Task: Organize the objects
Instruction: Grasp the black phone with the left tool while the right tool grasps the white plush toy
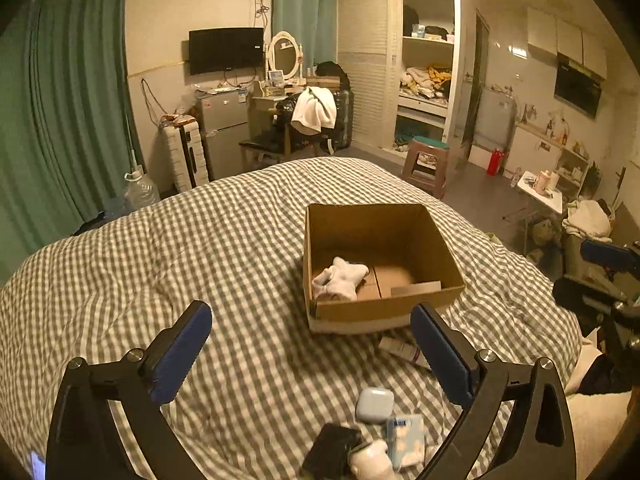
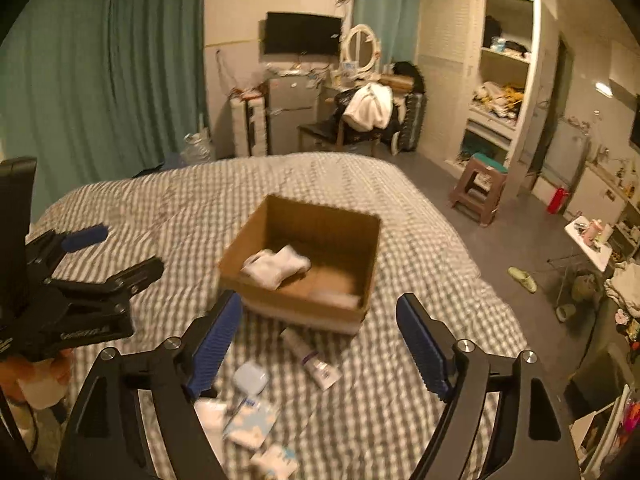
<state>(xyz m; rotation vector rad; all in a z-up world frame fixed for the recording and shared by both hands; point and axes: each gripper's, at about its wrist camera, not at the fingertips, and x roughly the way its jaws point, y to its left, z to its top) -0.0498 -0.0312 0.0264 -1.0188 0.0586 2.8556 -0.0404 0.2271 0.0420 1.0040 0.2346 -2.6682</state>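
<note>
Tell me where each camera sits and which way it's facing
Left wrist: on the left claw, above the checkered bed, facing the cardboard box; own blue pads show, the right claw at the right edge.
Right wrist: on the right claw, facing the same way; own pads show, the left claw at the left.
Shared: box, white socks, tube, earbud case.

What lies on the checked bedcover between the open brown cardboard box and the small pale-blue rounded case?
A white squeeze tube lies between the brown cardboard box and the pale-blue rounded case on the checked bedcover, clearest in the right wrist view.
</note>
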